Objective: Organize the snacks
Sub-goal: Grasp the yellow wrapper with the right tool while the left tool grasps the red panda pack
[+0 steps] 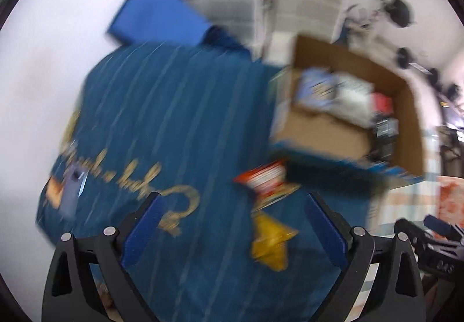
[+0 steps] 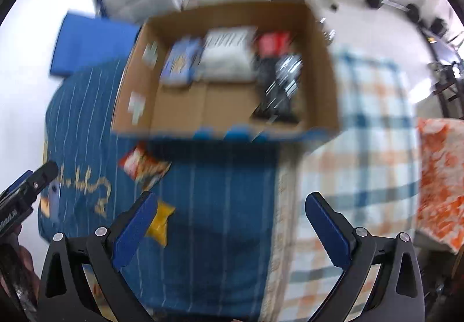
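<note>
- Hovering nearest the lenses, the left gripper (image 1: 233, 223) and the right gripper (image 2: 229, 220) both have their blue-padded jaws spread wide, with nothing between them; each is held above the bed and tipped down toward it.
- Just beyond the left gripper lies a yellow snack packet (image 1: 271, 240) on the blue striped blanket (image 1: 174, 107). It looks light, soft and crinkly, probably slippery; pinching a flat sealed edge seems safer than squeezing the puffed middle.
- A little farther on, a red-and-white snack bag (image 1: 265, 177) rests on the blanket just beside the box, likely just as light and crushable.
- Farther still, the cardboard box (image 2: 322, 67) sits across the blanket and a checked cloth (image 2: 374, 107), with several packets along its far wall; blur hides their details.
</note>
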{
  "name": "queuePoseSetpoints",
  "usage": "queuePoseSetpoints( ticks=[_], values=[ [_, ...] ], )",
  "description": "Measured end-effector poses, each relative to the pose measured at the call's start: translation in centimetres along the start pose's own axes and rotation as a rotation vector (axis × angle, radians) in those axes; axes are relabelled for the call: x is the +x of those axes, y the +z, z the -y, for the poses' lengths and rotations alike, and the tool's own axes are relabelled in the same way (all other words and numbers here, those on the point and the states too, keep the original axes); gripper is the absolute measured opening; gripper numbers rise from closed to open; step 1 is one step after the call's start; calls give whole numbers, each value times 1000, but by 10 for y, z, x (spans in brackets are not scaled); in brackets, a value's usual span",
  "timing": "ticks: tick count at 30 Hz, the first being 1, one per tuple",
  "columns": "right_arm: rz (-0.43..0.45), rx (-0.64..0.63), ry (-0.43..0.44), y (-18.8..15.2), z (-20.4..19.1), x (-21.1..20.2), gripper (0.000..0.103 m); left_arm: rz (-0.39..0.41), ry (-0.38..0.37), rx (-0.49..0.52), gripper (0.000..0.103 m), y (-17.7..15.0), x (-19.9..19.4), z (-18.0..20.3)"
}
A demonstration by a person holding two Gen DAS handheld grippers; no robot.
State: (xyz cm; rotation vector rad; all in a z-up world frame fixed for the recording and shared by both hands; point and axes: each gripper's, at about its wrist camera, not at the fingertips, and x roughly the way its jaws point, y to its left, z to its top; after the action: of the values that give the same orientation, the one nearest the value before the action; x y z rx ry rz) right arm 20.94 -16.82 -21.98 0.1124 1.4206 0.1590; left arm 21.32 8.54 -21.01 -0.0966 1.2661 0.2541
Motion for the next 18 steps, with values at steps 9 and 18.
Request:
queuePoseSetpoints(
  ticks=[9,18],
  values=[
    [-311,28,106,-42,-77,152,103,-221,118,-149,99,-81,74,-78],
    [-395,28,77,-53,-108,214,64,-292,171,-163,99,-109,108,-105]
  ],
)
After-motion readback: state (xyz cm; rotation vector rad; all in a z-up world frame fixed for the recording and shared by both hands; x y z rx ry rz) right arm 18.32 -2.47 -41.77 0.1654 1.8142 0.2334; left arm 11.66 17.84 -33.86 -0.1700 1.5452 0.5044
